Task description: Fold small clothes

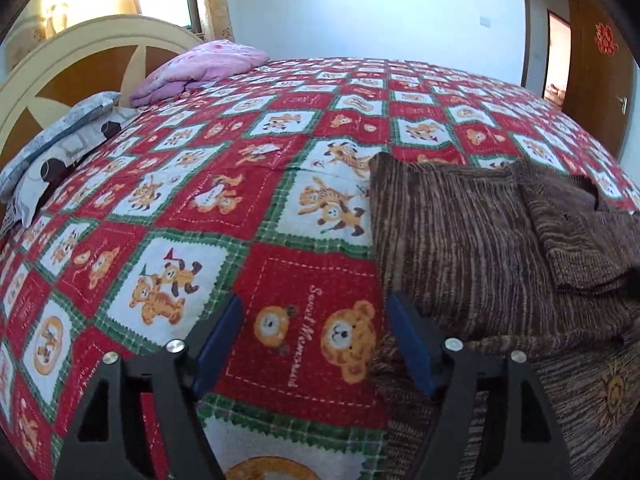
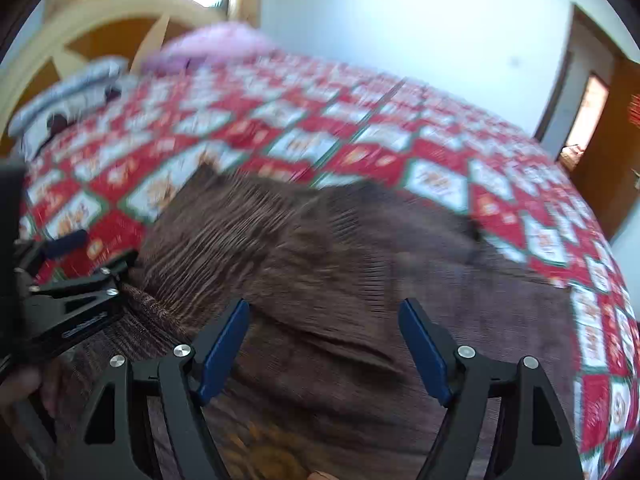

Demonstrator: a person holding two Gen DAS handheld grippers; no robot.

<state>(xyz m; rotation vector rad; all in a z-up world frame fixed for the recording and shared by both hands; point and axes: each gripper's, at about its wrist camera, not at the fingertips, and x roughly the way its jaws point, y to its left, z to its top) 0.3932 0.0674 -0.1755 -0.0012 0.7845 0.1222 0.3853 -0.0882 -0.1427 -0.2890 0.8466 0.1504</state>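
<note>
Holding both claws, left and right, spread and empty, we judge the sweater half-folded beneath the right, needing an edge pinched next.

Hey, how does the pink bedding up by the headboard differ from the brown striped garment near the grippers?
The pink bedding is a plain pale pink; the brown garment is dark with fine stripes. The pink bedding is bunched in a heap against the headboard; the brown garment lies spread flatter, partly folded over itself. The pink bedding sits far from both grippers; the brown garment lies right by them. Both rest on the red bear-print bedspread.
</note>
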